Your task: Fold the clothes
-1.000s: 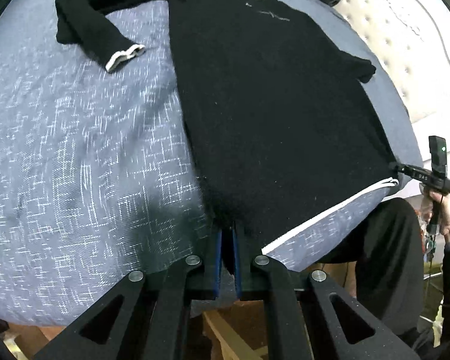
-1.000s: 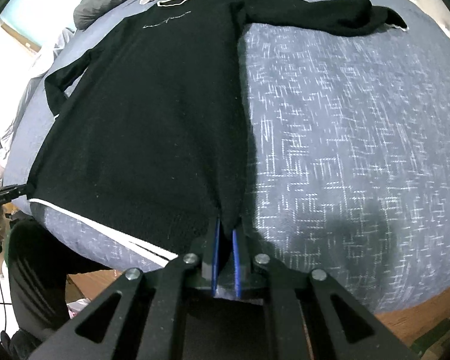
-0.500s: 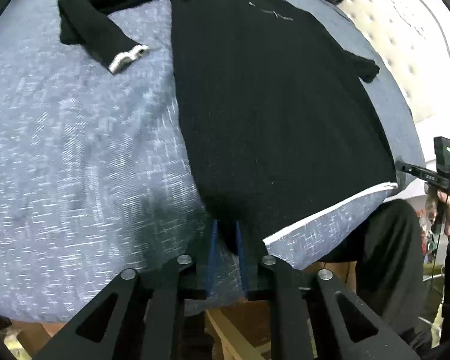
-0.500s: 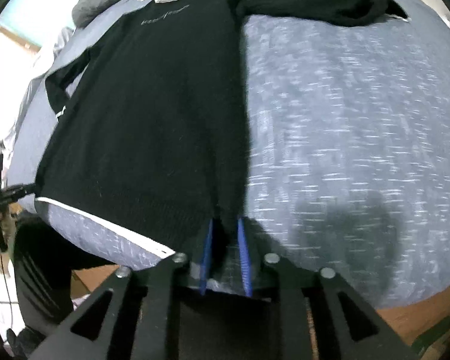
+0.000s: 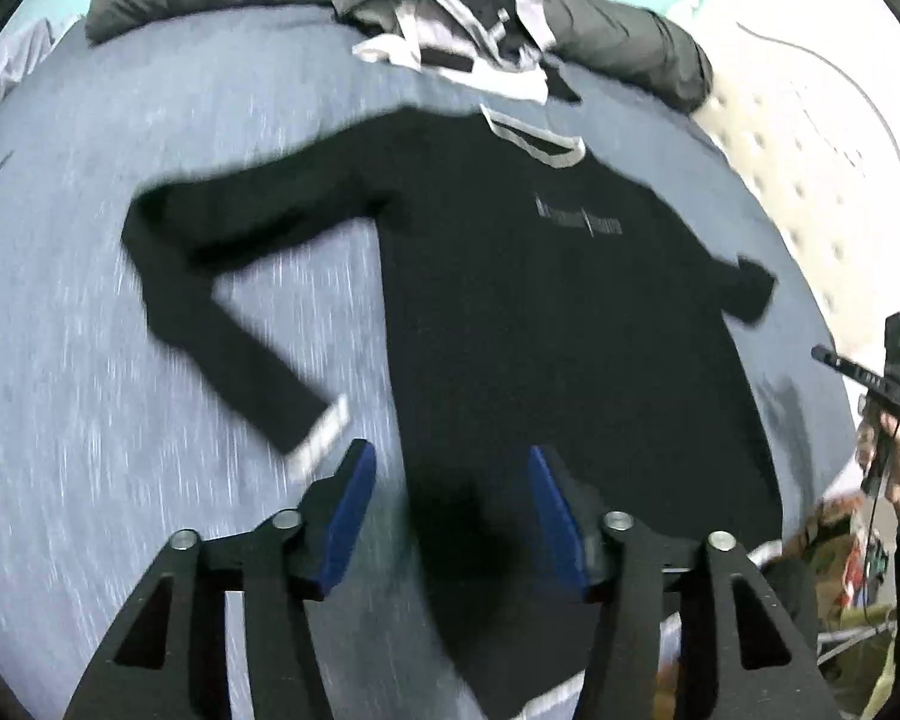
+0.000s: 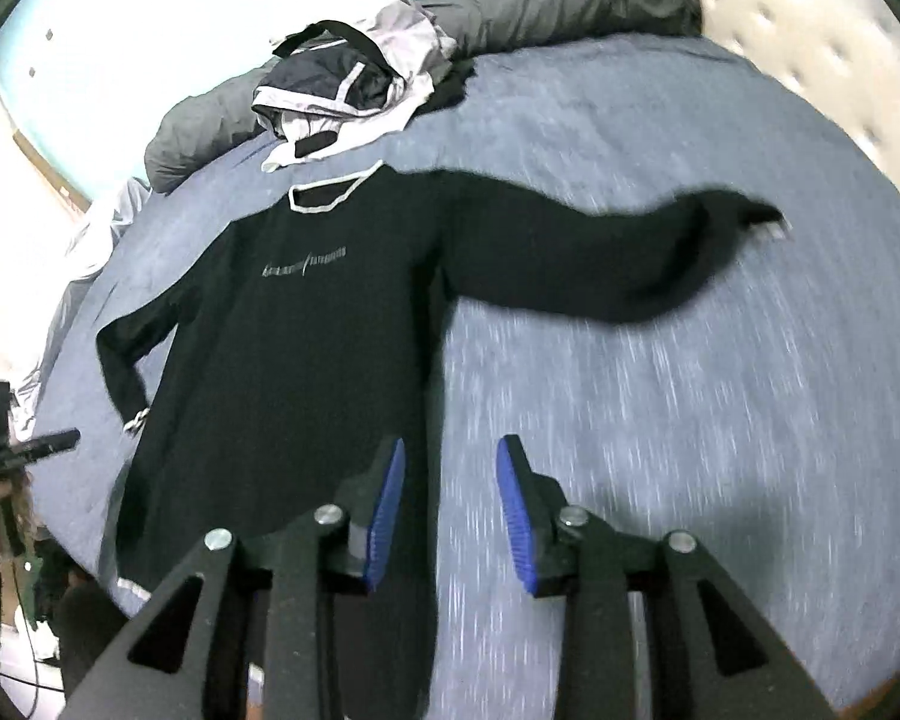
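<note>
Left wrist view: left tongs (image 5: 447,480) tilt downward, opening above black sweater (image 5: 558,330).

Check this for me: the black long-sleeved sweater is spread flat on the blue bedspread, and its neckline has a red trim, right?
Not quite. The black long-sleeved sweater is spread flat on the blue bedspread, but the trim on its neckline is white, not red. The right wrist view shows this most clearly; the left wrist view shows the same.
</note>
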{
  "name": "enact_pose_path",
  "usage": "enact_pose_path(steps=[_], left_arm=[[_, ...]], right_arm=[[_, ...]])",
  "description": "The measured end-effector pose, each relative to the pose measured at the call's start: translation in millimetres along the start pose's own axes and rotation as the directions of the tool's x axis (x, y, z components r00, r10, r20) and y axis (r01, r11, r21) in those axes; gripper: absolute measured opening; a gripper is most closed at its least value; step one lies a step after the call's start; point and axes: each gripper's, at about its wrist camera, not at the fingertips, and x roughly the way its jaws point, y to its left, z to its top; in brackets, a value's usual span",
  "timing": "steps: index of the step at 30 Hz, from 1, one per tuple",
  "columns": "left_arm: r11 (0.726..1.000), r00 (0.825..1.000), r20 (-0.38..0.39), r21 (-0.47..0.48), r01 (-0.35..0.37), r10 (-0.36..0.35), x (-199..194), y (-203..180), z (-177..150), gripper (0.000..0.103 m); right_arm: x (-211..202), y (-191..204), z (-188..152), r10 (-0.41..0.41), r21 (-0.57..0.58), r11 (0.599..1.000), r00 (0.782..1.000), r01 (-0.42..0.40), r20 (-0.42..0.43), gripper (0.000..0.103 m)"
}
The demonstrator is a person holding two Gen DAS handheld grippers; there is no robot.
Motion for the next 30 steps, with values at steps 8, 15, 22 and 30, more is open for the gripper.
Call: enact_pose_path(steps=[8, 15, 22, 30], left_arm=[[1.0, 0.999, 0.027, 0.007, -0.019, 0.019, 60.7, 9.1, 117.8, 0.065], [0.999, 0.999, 0.017, 0.027, -0.044, 0.043, 118.6, 13.9, 190.6, 0.066], [0.996, 0.998, -0.02, 0.059, -0.064, 0.065, 171.2, 14.0, 234.7, 0.069], [0.991, 0.994, -0.032, 0.084, -0.101, 0.104, 208.0, 22.9, 266.2, 0.071]], right_arm=[[71.7, 13.5, 92.7, -0.006, -0.105, 0.994, 1.0, 0.006, 0.001, 0.032], [139.8, 24.8, 159.9, -0.032, -0.201, 0.979, 0.999, 0.029, -0.011, 0.032], [197.3, 21.3, 207.7, -0.053, -0.227, 0.973, 0.997, 0.038, -0.059, 0.059], [254.7, 30.9, 235.3, -0.104, -0.293, 0.954, 0.986, 0.061, -0.132, 0.059]])
